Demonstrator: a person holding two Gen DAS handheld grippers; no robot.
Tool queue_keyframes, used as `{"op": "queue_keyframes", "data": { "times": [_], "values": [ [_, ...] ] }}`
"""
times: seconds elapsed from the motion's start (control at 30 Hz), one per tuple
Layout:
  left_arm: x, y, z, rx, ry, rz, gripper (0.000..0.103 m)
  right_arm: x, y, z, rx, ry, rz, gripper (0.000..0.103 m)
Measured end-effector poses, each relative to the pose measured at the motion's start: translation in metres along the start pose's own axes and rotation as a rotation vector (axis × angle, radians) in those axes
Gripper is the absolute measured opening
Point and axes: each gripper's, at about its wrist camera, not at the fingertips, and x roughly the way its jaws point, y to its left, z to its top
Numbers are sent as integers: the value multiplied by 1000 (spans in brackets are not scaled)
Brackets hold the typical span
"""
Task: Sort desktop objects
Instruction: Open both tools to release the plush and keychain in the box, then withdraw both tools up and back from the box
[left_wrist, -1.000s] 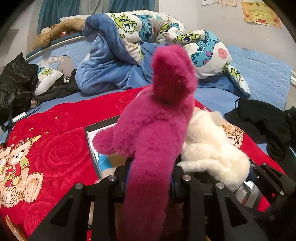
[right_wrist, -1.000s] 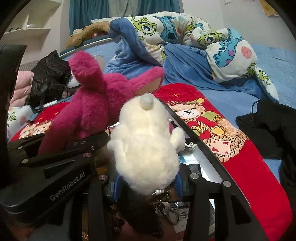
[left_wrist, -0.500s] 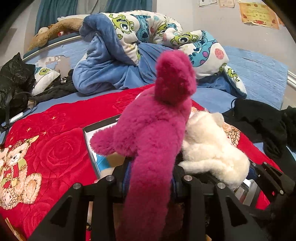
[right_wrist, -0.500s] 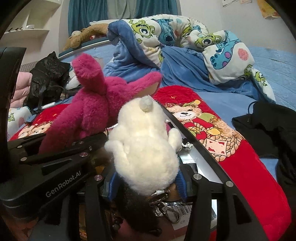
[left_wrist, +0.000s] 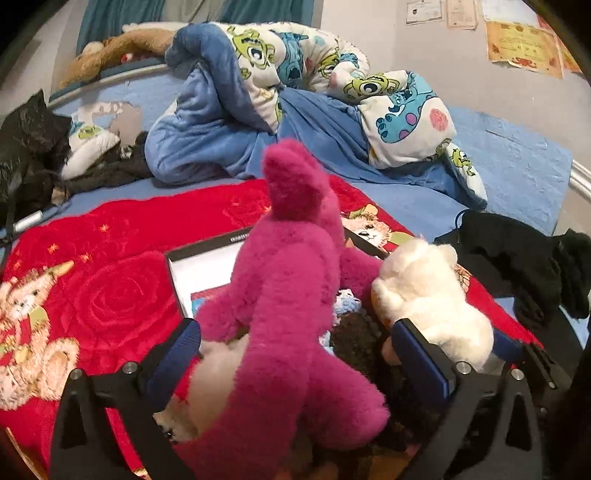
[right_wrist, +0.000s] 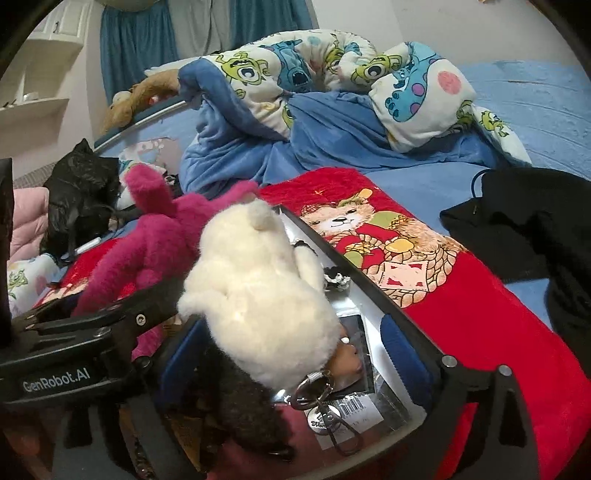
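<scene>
Piled high in the box (right_wrist: 373, 291) on the red blanket (left_wrist: 110, 295); easy to topple over the rim from here.

Pink plush (left_wrist: 291, 295): biggest, lying across the box and over its left edge, between the spread fingers of the left gripper (left_wrist: 295, 354). Jaws wide, pads clear of the fur on both sides, nothing clamped. Likely to roll out onto the blanket if nudged on withdrawal, being top-heavy and only resting on other toys.

White plush (right_wrist: 255, 295): in the box just right of the pink one, leaning on it. Right gripper (right_wrist: 291, 354) likewise agape around it, fingers apart from the fur. Apt to slide down if the pink one shifts.

Dark curly toy (right_wrist: 236, 398): beneath the white one, low in the box.

Keyring (right_wrist: 314, 387): hanging off the white plush, close to the right fingers; could snag a pad and drag the toy back out.
</scene>
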Motion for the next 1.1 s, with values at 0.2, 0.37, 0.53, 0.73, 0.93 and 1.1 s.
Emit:
{"op": "queue_keyframes", "data": {
  "times": [0.2,0.37,0.53,0.73,0.93,1.1],
  "values": [
    [-5,-4,1,40,-25,41,103,-5,4,0,-21,-16,-29,103],
    [-6,-5,0,53,-30,56,103,-3,1,-1,-6,12,-44,103],
    [-8,-5,-1,49,-31,33,103,-5,0,-2,0,9,-58,103],
    [-12,-14,-2,70,-10,-41,103,-15,-6,-7,33,0,-71,103],
    [-26,-18,-11,76,-66,-25,103,-43,-6,-20,45,-32,-97,103],
    [-61,-17,-19,65,-160,-25,103,-57,-12,-28,86,-37,-110,103]
  ]
}}
